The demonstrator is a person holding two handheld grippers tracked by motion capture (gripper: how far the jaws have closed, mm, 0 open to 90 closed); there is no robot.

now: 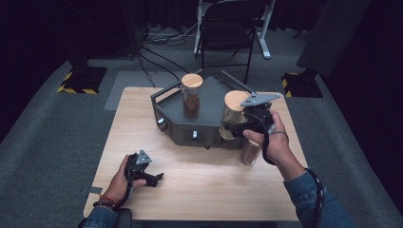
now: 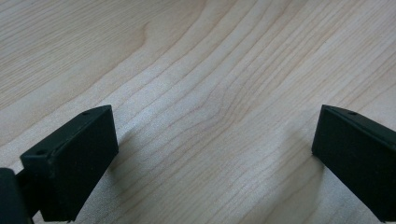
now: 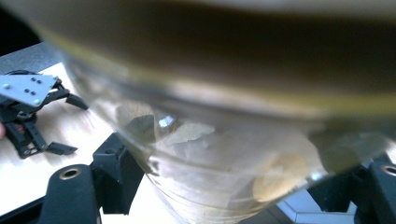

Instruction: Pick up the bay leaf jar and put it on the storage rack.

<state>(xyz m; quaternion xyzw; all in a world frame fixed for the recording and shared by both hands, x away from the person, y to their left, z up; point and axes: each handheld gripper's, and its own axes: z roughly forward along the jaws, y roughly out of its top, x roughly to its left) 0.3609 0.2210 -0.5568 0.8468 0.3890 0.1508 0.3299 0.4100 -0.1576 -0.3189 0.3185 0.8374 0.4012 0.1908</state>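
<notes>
A light wooden table [image 1: 142, 109] is seen from above, and a dark grey tray-like rack [image 1: 209, 121] is set on its far middle. A cork-lidded glass jar of brown contents [image 1: 191, 95] stands upright on the rack. A second jar [image 1: 234, 116] — glass, cork-lidded, pale leaves visible inside — is clamped between the jaws of the right gripper [image 1: 233, 127] at the rack's right front corner, tilted and lifted off the surface. The left gripper [image 1: 154, 179] is rested on the table's near left — its jaws are spread wide, with bare wood between them.
</notes>
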